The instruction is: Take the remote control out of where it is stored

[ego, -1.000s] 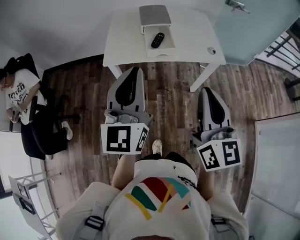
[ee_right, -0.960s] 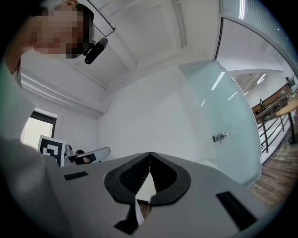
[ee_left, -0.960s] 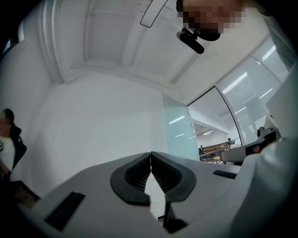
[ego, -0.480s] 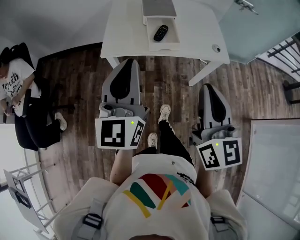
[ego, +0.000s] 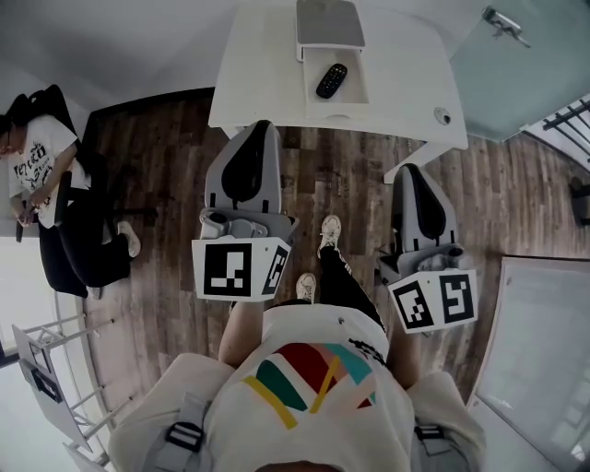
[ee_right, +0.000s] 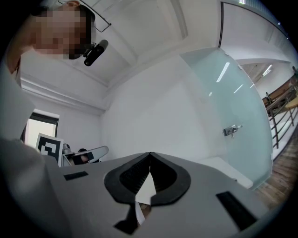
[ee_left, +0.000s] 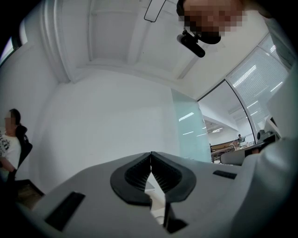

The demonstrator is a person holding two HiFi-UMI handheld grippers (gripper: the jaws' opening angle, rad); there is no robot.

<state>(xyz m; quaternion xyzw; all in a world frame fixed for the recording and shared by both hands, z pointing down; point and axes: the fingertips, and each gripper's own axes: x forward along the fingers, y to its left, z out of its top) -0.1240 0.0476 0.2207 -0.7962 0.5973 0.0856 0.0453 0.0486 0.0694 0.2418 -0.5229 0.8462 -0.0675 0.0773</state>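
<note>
Remote control point(ego: 332, 80) in drawer point(ego: 356, 69) (cabinet point(ego: 328, 23) cropped), left gripper point(ee_left: 150, 158), right gripper point(ee_right: 149, 158), jaws clenched

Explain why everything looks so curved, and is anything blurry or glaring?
Head view: the wide-angle lens bows the white table and wood floor; evenly lit, sharp. Left gripper view: black corners from the lens, a mosaic patch laid over a face. Right gripper view: dark corners too, ceiling lights streak as glare on the frosted glass door.

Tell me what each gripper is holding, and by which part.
Nothing: left gripper and right gripper are shut, empty; the black remote control lies in the white drawer.
</note>
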